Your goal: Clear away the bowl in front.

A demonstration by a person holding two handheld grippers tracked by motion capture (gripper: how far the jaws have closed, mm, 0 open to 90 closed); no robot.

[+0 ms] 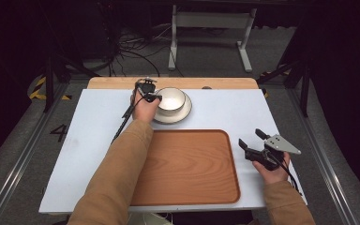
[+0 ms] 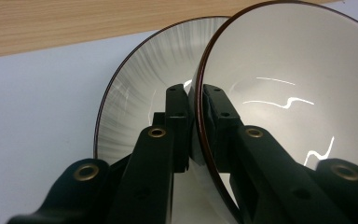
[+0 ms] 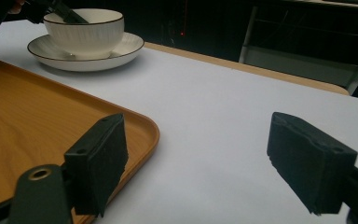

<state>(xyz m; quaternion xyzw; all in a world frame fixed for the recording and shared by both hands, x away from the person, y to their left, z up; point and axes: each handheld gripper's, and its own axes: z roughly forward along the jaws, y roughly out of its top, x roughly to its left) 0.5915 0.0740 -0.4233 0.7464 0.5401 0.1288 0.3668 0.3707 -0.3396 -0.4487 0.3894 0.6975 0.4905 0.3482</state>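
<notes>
- Two grippers were on the white table (image 1: 98, 131).
- Left gripper (image 2: 195, 109): jaws pressed onto the rim of the white bowl (image 2: 279, 84), one jaw inside, one outside.
- Bowl sat on a white saucer (image 1: 182, 114) at the far edge of the table, just beyond the wooden tray (image 1: 192, 164).
- Right gripper (image 3: 205, 163): jaws spread wide, nothing between them, beside the tray's right edge, well apart from the bowl.

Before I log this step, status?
Left gripper shut on bowl rim, bowl on plate. Right gripper open, idle beside tray. Nothing in the way.
</notes>
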